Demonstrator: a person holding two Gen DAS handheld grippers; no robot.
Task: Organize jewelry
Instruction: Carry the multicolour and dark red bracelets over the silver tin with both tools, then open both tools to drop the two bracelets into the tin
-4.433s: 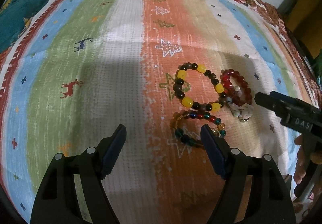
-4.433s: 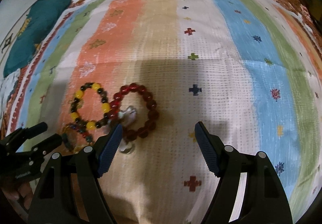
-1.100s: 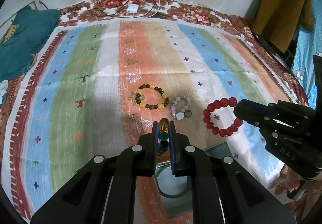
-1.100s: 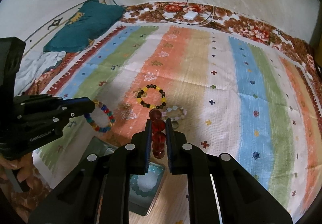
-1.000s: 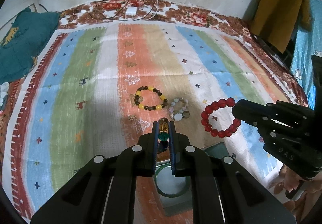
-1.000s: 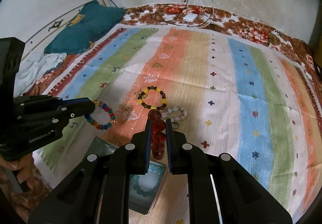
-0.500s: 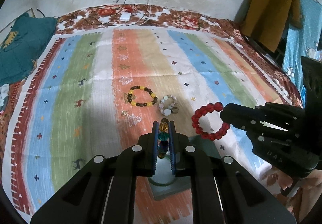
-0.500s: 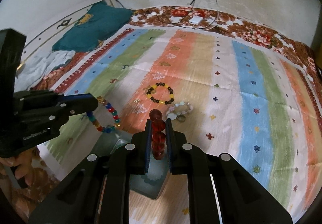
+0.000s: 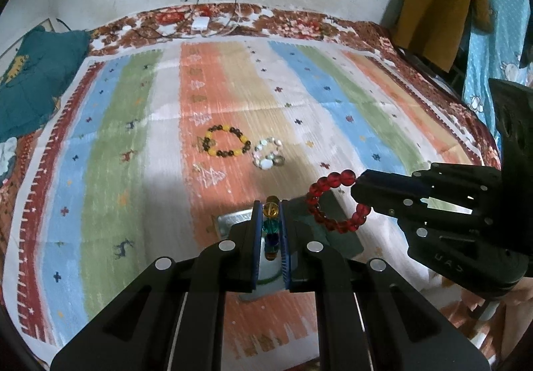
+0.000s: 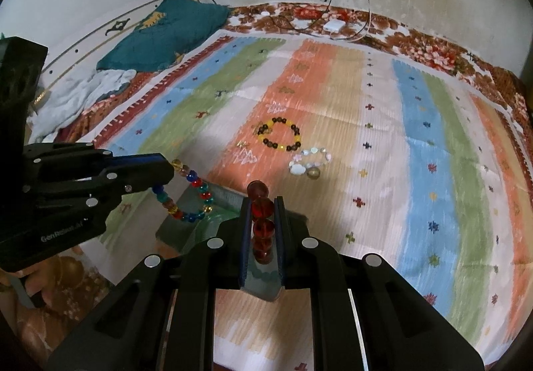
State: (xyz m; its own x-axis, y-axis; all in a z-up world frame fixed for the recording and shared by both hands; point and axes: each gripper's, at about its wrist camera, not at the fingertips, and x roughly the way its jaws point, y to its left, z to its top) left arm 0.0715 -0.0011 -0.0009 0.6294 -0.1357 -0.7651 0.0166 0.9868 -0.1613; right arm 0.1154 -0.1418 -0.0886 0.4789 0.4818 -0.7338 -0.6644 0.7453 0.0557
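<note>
My left gripper [image 9: 270, 204] has its jaws pinched narrow on the multicoloured bracelet [image 10: 190, 196]; my right gripper [image 10: 262, 201] likewise grips the red bracelet [image 9: 334, 201]. Both bracelets hang above the green box [image 10: 186, 231] on the striped blanket [image 9: 233, 87].

Rug [image 9: 110, 144] is striped blue, green, white, orange, tan, with a red floral border. Bracelets: one red [image 9: 336, 204], one multicolour [image 10: 190, 194], one yellow-and-dark [image 9: 226, 146], one pale [image 9: 268, 157].
</note>
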